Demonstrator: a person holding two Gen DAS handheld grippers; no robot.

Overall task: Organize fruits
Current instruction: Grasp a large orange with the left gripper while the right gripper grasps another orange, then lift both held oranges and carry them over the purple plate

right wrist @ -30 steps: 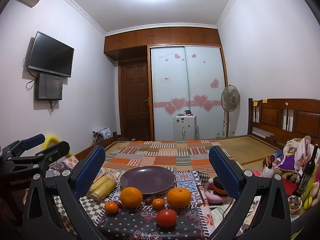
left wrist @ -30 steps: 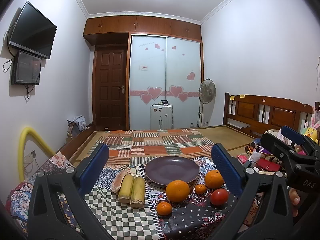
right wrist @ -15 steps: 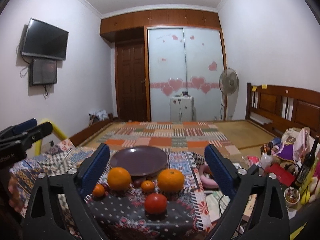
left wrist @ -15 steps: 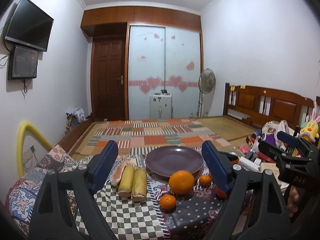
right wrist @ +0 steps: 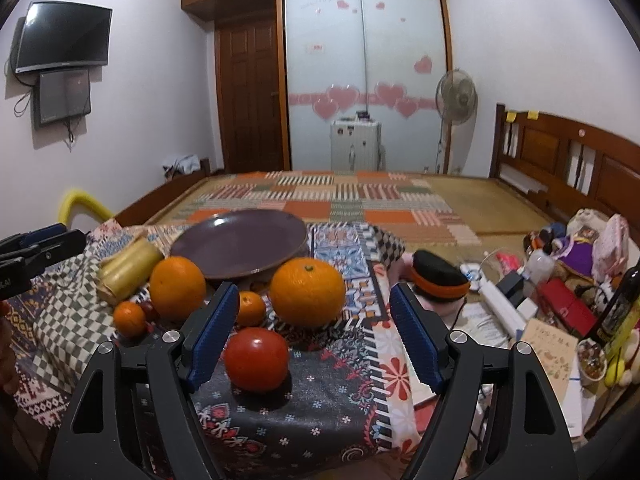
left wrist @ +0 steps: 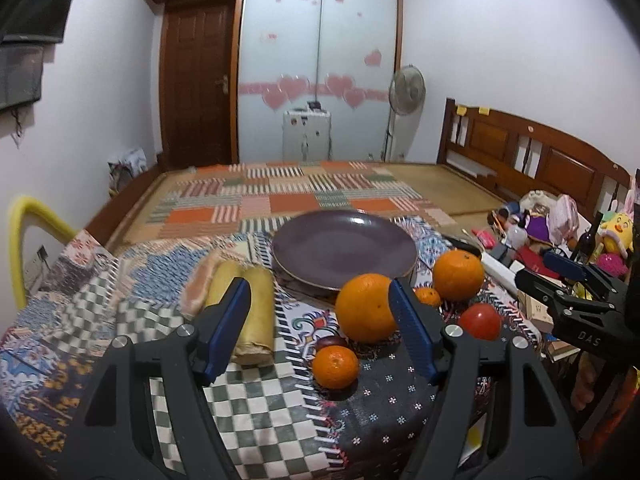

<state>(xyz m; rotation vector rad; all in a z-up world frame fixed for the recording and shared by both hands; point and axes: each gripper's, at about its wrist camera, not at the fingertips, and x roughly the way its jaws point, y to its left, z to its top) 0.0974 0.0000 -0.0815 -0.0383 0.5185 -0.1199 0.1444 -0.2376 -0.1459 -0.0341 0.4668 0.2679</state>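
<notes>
A purple plate point(left wrist: 344, 248) point(right wrist: 240, 242) sits on the patterned tablecloth. In front of it lie two large oranges point(left wrist: 366, 308) point(right wrist: 307, 292), two small tangerines point(left wrist: 335, 366) point(right wrist: 250, 308), a red tomato point(left wrist: 479, 321) point(right wrist: 256, 358) and a dark plum point(left wrist: 332, 342). Yellow corn pieces point(left wrist: 256, 308) point(right wrist: 128, 268) lie left of the plate. My left gripper point(left wrist: 318, 286) hovers short of the near tangerine, jaws closing, pads touching nothing. My right gripper point(right wrist: 313, 290) hovers over the tomato, jaws closing, with the tomato framed between the pads but untouched.
A black and orange case point(right wrist: 438, 280) lies past the table's right edge. Beyond it is clutter: a dark bottle point(right wrist: 618, 304), boxes, bags and soft toys point(left wrist: 618, 228). A patchwork mat point(left wrist: 288, 196) covers the bed behind. A yellow tube point(left wrist: 24, 232) arches at the left.
Both grippers have come down and forward toward the table and tilted downward. The jaws of both have narrowed. The fruit looms larger and none of it has moved.
</notes>
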